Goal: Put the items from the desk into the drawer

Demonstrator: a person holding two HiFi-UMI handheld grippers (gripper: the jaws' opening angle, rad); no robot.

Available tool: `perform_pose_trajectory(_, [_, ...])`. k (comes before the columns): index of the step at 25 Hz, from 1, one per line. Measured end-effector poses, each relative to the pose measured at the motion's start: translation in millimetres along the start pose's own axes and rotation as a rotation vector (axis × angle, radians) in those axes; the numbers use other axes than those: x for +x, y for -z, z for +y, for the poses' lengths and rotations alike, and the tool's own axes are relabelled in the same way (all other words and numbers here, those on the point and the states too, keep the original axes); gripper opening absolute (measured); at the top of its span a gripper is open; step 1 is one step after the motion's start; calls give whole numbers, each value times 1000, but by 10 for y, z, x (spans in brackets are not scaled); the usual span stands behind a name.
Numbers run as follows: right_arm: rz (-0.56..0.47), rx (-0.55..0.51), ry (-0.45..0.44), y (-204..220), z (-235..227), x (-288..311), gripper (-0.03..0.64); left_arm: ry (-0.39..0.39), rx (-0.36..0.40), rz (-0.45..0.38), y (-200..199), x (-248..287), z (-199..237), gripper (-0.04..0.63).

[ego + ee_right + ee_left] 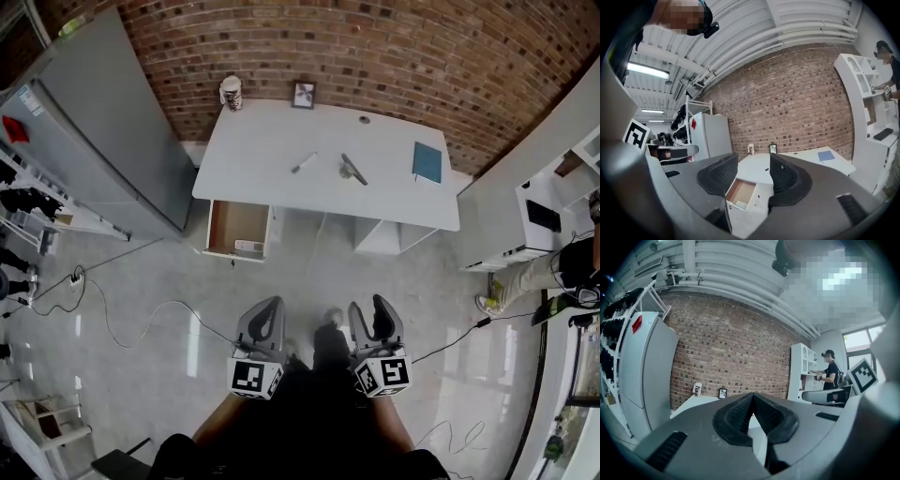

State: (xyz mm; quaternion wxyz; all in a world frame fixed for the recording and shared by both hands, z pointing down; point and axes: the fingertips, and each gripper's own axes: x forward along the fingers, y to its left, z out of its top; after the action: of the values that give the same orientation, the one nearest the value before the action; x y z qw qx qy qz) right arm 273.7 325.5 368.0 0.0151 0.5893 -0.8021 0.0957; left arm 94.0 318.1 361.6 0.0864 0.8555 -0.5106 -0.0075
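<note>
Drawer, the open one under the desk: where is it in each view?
Head view: the drawer hangs open under the desk's left end.
Left gripper view: not visible; the left gripper, jaws together, blocks that area.
Right gripper view: drawer low centre, between the right gripper's open jaws.
Shared landmark: the picture frame at the desk's back edge.

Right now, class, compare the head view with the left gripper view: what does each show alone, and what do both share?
Only the head view shows the open drawer, plus the pen and the blue notebook lying on the desk. Only the left gripper view shows the ceiling pipes and a bright window. Both share the brick wall, the cup and the picture frame at the desk's back edge.
</note>
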Motion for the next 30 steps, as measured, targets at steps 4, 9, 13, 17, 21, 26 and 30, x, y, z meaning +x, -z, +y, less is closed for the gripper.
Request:
perform_pose_trajectory(4, [1, 2, 3, 31, -103, 271, 201, 5, -2, 4, 20, 173, 70, -6])
perform_pose_trajectory(9, [28, 0, -8, 104, -281, 718, 199, -3, 0, 24, 35, 525, 217, -6])
perform_pose_trajectory(13, [57, -14, -25, 103, -533, 1198, 198, -17, 9, 32, -17, 988, 369, -6])
perform_pose_trajectory(17, [88, -20, -49, 63, -853, 1734, 195, -37, -1, 33, -120, 1546, 498, -6])
perform_pose_trajectory(21, [116, -47, -76, 20, -1160, 2246, 195, -38, 2, 26, -244, 2130, 498, -6])
perform_pose_trajectory(26, [141, -88, -125, 16, -1467, 2823, 195, -63, 18, 18, -310, 2625, 573, -6])
perform_pose_trajectory(30, [192, -110, -134, 139, -1625, 3098, 195, -81, 6, 27, -368, 2824, 629, -6])
